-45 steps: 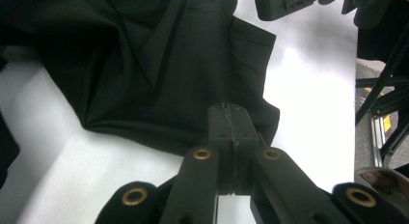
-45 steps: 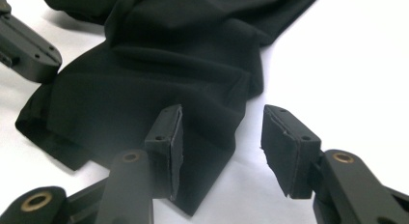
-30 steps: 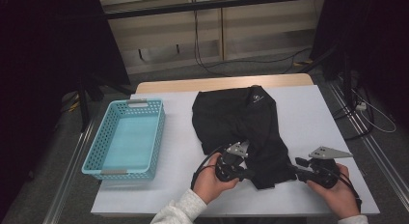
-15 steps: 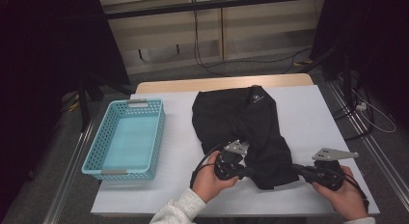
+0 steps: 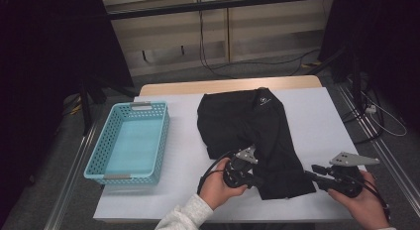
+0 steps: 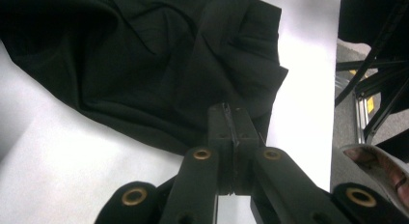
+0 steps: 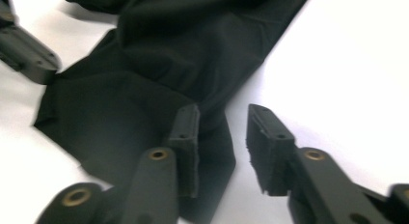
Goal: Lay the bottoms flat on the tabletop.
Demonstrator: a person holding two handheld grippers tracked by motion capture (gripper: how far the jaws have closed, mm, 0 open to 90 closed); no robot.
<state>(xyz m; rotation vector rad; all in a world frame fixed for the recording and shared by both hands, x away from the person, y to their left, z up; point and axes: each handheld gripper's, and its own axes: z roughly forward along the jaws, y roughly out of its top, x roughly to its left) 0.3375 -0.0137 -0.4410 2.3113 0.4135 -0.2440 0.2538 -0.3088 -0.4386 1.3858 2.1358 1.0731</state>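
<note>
Garment axis: the black garment (image 5: 252,136) runs lengthwise from the far middle of the white table (image 5: 322,121) toward the person's edge, slanting a little to the right as it nears; the small white logo (image 5: 262,101) sits at its far end.
Garment look: plain black cloth, folded and creased, with its near hem bunched between the two tools.
Garment place: middle of the table, well apart from the blue basket (image 5: 130,142) on the left.
Left gripper (image 6: 230,123): jaws pressed together on the garment's near edge, cloth pinched between them.
Right gripper (image 7: 222,132): jaws partly apart, having just been opening; a corner of the hem lies between them, the pads not pressing on it.
</note>
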